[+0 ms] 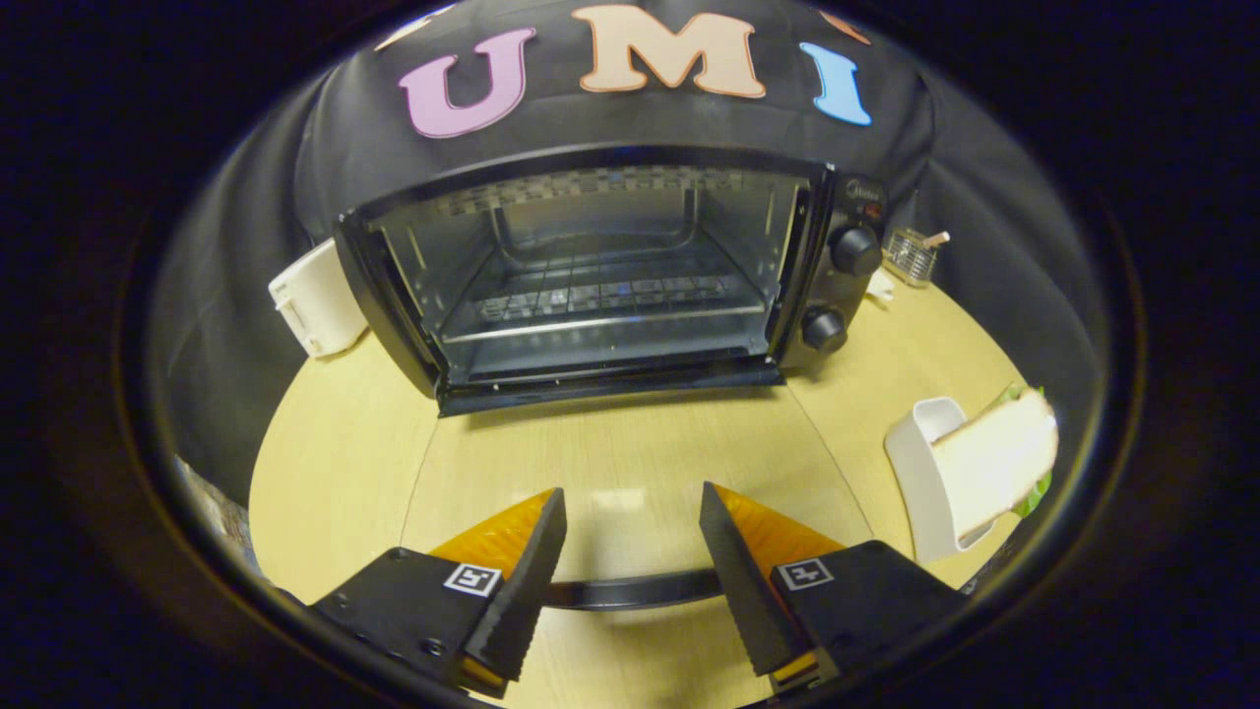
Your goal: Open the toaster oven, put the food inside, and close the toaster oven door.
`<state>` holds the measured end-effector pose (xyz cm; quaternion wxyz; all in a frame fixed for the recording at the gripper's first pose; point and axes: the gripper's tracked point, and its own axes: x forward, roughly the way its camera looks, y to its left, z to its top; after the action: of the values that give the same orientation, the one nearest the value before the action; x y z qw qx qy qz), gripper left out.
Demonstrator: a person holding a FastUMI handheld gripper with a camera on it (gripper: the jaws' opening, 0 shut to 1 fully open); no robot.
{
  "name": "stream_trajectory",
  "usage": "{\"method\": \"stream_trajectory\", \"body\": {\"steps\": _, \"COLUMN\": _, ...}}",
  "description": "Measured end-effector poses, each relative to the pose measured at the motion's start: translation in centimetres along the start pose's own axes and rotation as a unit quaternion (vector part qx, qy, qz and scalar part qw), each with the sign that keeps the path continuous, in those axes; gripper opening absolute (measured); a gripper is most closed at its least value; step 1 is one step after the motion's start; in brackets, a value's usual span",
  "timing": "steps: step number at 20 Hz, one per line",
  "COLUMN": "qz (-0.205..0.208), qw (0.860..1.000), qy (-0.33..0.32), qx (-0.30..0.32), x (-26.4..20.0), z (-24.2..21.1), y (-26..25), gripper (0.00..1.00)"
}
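Observation:
The black toaster oven (600, 276) stands at the back of the wooden table with its cavity exposed and a wire rack (600, 295) inside. Its glass door (630, 453) lies folded down flat toward me, and the dark door handle (630, 591) runs across between my fingers. My gripper (632, 494) is open just above the door, with nothing between the fingers. A sandwich (994, 463) of pale bread with some green leaf leans in a white holder (915, 483) to the right of the fingers.
Two knobs (854, 251) sit on the oven's right panel. A white box-like appliance (315, 295) stands left of the oven. A small wire rack (911, 254) sits behind the oven's right side. Bare wooden table (335, 473) lies left of the door.

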<state>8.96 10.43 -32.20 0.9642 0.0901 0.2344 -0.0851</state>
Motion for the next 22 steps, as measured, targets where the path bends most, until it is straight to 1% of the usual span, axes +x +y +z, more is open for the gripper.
{"method": "stream_trajectory", "body": {"steps": 1, "qz": -0.002, "qw": 1.000, "qy": -0.012, "qx": 0.004, "x": 0.2, "z": 0.5, "y": 0.0, "gripper": 0.87}}
{"method": "stream_trajectory", "body": {"steps": 4, "qz": -0.004, "qw": 1.000, "qy": -0.016, "qx": 0.008, "x": 0.5, "z": 0.8, "y": -0.2, "gripper": 0.86}}
{"method": "stream_trajectory", "body": {"steps": 7, "qz": 0.010, "qw": 1.000, "qy": -0.011, "qx": 0.022, "x": 0.4, "z": 1.1, "y": -0.4, "gripper": 0.86}}
{"method": "stream_trajectory", "body": {"steps": 9, "qz": 0.006, "qw": 1.000, "qy": -0.002, "qx": 0.031, "x": -0.2, "z": 1.2, "y": -1.6, "gripper": 0.85}}
{"method": "stream_trajectory", "body": {"steps": 11, "qz": -0.004, "qw": 1.000, "qy": -0.009, "qx": 0.030, "x": -1.1, "z": 1.9, "y": -3.7, "gripper": 0.84}}
{"method": "stream_trajectory", "body": {"steps": 13, "qz": -0.021, "qw": 0.998, "qy": -0.025, "qx": 0.044, "x": -2.8, "z": 2.9, "y": -6.2, "gripper": 0.84}}
{"method": "stream_trajectory", "body": {"steps": 15, "qz": -0.031, "qw": 0.996, "qy": -0.050, "qx": 0.074, "x": -4.6, "z": 4.1, "y": -8.7, "gripper": 0.91}}
{"method": "stream_trajectory", "body": {"steps": 18, "qz": -0.028, "qw": 0.989, "qy": -0.092, "qx": 0.114, "x": -7.5, "z": 6.0, "y": -12.5, "gripper": 0.94}}
{"method": "stream_trajectory", "body": {"steps": 22, "qz": -0.031, "qw": 0.980, "qy": -0.118, "qx": 0.155, "x": -9.9, "z": 6.7, "y": -18.9, "gripper": 0.93}}
